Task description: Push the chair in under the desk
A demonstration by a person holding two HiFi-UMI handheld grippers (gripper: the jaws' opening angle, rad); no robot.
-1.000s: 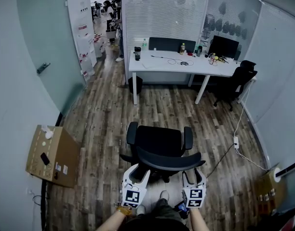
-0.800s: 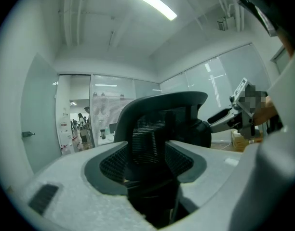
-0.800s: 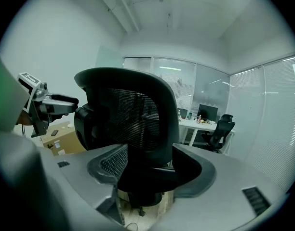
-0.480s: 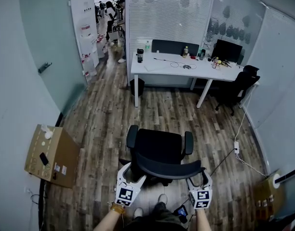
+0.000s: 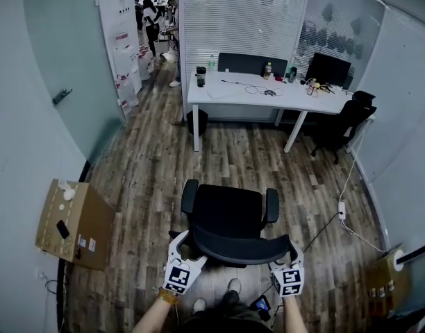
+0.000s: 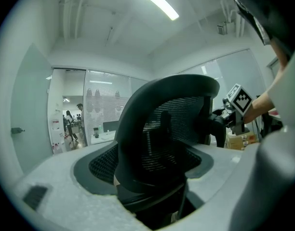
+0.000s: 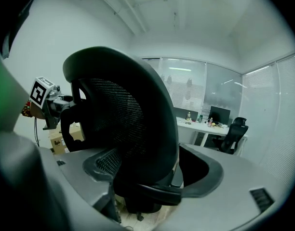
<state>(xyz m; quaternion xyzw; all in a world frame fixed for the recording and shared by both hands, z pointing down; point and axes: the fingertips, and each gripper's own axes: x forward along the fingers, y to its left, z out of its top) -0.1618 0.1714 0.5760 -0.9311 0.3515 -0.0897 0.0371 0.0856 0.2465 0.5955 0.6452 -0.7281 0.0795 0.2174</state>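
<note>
So both grippers sit at the back of the office chair (image 5: pixel 230 217), one at each end of its curved backrest top. The left gripper (image 5: pixel 188 248) has its jaws spread wide. They have just been opening, and in the left gripper view the left edge of the mesh backrest stands right in the gap between them. The pads don't look to be clamping it. Same deal with the right gripper (image 5: pixel 285 253): jaws wide, just opened up, and the right edge of the backrest fills the space between them without being squeezed.

The chair is directly ahead of both grippers, seat and armrests pointing away from them, out in the open on the wooden floor (image 5: pixel 150 172). It isn't under anything. The white desk (image 5: pixel 226 92) is well beyond the chair, far ahead of the grippers by the blinds, with a lot of bare floor between the two.

Off to the left of the left gripper a cardboard box (image 5: pixel 77 224) leans by the wall. Far ahead and to the right of the right gripper, a second black chair (image 5: pixel 341 123) stands at the desk's end, near a dark monitor (image 5: pixel 327 68) on the desktop.
</note>
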